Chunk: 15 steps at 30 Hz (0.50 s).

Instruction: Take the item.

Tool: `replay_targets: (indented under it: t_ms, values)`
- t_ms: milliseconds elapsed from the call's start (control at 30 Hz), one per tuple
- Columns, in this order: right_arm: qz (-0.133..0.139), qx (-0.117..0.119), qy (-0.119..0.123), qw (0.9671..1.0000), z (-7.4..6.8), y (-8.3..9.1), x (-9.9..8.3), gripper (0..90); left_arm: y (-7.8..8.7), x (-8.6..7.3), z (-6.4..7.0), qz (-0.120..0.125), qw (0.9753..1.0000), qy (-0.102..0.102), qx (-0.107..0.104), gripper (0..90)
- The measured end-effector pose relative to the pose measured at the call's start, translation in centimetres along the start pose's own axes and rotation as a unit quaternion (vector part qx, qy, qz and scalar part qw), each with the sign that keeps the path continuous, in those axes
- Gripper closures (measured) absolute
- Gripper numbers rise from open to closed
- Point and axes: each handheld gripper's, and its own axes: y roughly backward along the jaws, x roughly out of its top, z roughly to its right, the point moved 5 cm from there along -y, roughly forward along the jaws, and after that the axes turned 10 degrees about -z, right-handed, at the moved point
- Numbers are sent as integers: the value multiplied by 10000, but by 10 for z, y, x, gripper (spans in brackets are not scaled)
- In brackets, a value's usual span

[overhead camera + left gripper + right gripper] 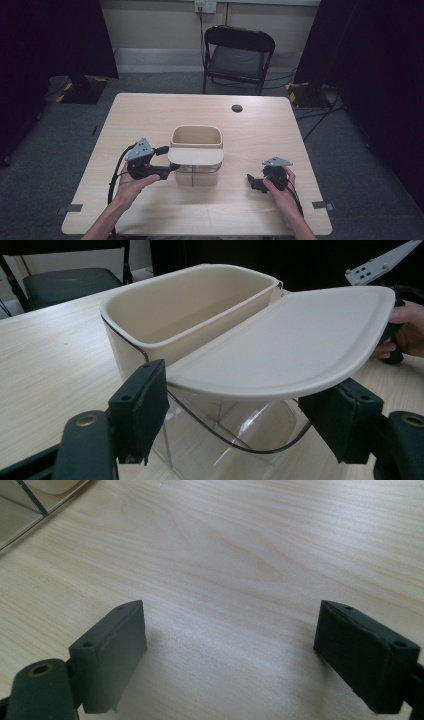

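A cream bin (pixel 196 131) (pixel 190 305) sits in a clear plastic housing (pixel 200 176) (pixel 200 440) at the middle of the table. Over the housing's near half a flat cream lid (pixel 197 156) (pixel 285 345) lies level. My left gripper (pixel 169 161) (pixel 240 425) is open at the lid's left end. Its jaws stand wide on either side of that edge, just under it, and I cannot tell if they touch it. My right gripper (pixel 252 181) (pixel 230 650) is open low over bare wood to the right of the bin, with nothing between its pads.
The light wooden table (pixel 150 110) has a round cable hole (pixel 237 108) at the back. A black folding chair (pixel 239 55) stands behind it. Dark curtains flank the room. The person's right hand (pixel 407 330) and its gripper sit beyond the lid.
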Motion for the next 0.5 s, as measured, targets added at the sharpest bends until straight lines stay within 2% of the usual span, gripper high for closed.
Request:
replay_targets:
  t_ms: [167,500]
  values:
    - [-4,0,-5,10000,0,0,0,128,0,2,0,50,10000,30,-30,279]
    - [-1,1,-1,10000,0,0,0,128,-1,3,-2,-3,10000,39,-70,273]
